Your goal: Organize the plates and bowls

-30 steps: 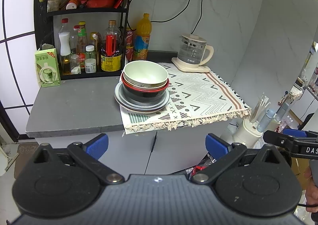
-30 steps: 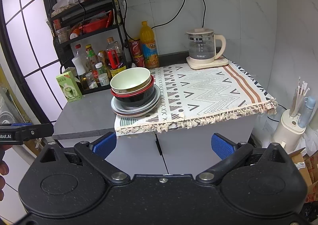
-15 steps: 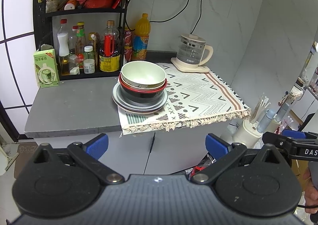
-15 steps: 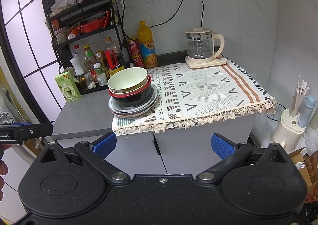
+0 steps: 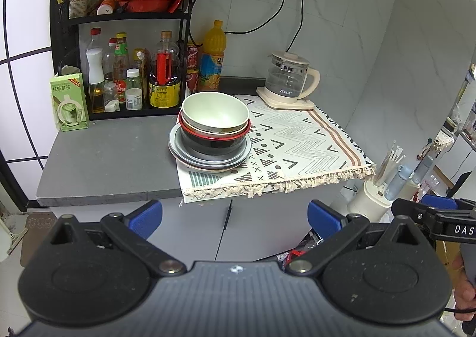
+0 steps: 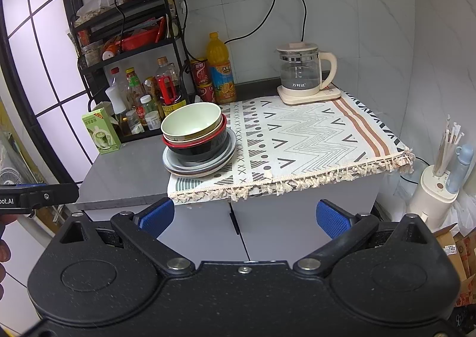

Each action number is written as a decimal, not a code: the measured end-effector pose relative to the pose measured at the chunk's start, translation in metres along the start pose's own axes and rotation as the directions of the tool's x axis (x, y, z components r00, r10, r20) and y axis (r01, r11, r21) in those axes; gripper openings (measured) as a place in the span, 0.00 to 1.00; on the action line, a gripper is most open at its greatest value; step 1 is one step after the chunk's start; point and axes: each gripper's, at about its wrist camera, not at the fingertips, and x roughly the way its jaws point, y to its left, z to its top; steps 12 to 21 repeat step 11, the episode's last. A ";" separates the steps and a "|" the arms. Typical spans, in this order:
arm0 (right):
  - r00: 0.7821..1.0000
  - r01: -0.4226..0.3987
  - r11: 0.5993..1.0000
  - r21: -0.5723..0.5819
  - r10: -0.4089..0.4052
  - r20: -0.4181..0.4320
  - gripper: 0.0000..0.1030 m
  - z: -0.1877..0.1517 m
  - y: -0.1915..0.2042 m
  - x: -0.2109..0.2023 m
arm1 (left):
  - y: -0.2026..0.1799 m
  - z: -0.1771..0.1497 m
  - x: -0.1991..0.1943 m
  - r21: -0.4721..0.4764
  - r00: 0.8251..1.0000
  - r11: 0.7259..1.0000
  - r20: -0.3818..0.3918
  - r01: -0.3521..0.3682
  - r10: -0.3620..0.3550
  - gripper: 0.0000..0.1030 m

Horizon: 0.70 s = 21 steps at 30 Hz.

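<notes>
stack: bowls and plates sit nested in one pile on the tabletop [image 5: 104, 158], at the left edge of the patterned cloth [image 5: 297, 140], partly over its corner, near the front edge
top bowl: the pale green bowl [image 5: 215, 112] sits inside a tan-rimmed bowl just below it; smooth, rigid and probably light, likely to slip under a shallow pinch
middle bowl: the red-rimmed black bowl [image 5: 214, 140] carries both upper bowls; probably heavier, with a glossy wall
plates: the grey plates [image 5: 181, 149] lie flat at the bottom, one pale plate edge showing under them; thin rims, hard to get under while the cloth is beneath
handling: all of it looks stiff and breakable, so lift one piece at a time, straight up, not tilted
where to hold: pinch a bowl by its rim, one finger inside and one outside, on the side facing the cameras
left claw: the left claw [image 5: 235, 218] is spread wide and holds nothing, well short of the tabletop, roughly level with the cupboard front
right claw: the right claw [image 6: 245, 218] is likewise apart and unloaded, well short of the stack
nearby: the glass kettle [image 6: 303, 75] stands at the far end of the cloth, well apart from the pile; the bottles [image 5: 134, 81] on the rack stand just behind it
risk: dragging the bottom plates may pull the cloth along
</notes>
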 end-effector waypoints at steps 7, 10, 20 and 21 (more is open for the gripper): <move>1.000 0.005 1.000 0.005 -0.004 -0.015 1.00 -0.001 0.000 0.003 | -0.001 -0.001 0.003 -0.007 1.000 1.000 -0.015 -0.003 0.003 1.00; 1.000 0.007 1.000 0.005 -0.007 -0.018 1.00 -0.002 0.000 0.003 | 0.000 -0.002 0.006 -0.010 1.000 1.000 -0.022 -0.004 0.003 1.00; 1.000 0.010 1.000 0.008 -0.010 -0.020 1.00 -0.003 0.000 0.003 | 0.000 -0.002 0.007 -0.009 1.000 1.000 -0.024 0.000 0.000 1.00; 1.000 0.010 1.000 0.008 -0.010 -0.020 1.00 -0.003 0.000 0.003 | 0.000 -0.002 0.007 -0.009 1.000 1.000 -0.024 0.000 0.000 1.00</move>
